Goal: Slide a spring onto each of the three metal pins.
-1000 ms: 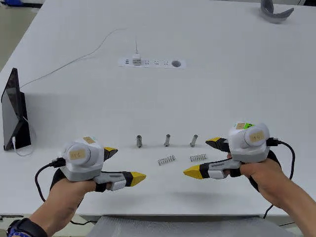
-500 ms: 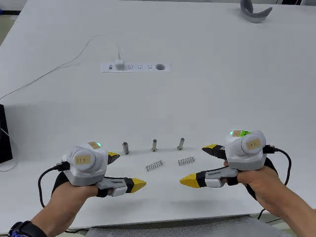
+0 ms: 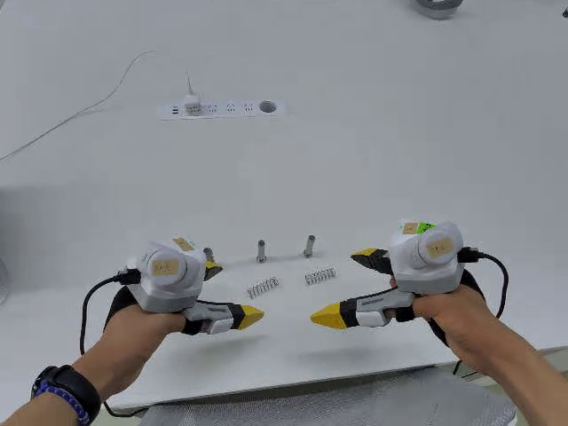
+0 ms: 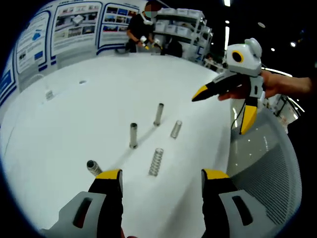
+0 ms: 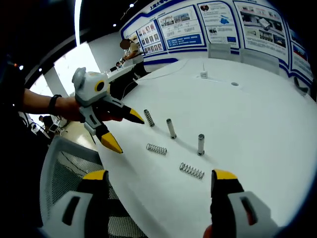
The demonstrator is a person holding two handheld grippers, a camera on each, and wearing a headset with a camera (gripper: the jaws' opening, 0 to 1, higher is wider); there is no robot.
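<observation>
Three short metal pins stand in a row on the white table: the left pin (image 3: 209, 255) wears a spring, while the middle pin (image 3: 261, 251) and the right pin (image 3: 310, 246) are bare. Two loose springs (image 3: 263, 287) (image 3: 320, 276) lie just in front of them. My left gripper (image 3: 232, 291) is open, its upper tip close beside the left pin. My right gripper (image 3: 344, 286) is open, right of the springs. In the left gripper view, a spring (image 4: 156, 161) lies ahead of the open jaws. In the right gripper view, a spring (image 5: 191, 170) lies between the spread jaws.
A white power strip (image 3: 213, 109) with a cable lies far back on the table. A grey object (image 3: 439, 7) sits at the far edge. A mesh chair (image 5: 64, 188) is below the table's near edge. A person (image 4: 143, 27) stands in the background.
The head camera has shifted, moving the whole scene left. My left gripper has come closer to the left pin. Both grippers stay open and hold nothing.
</observation>
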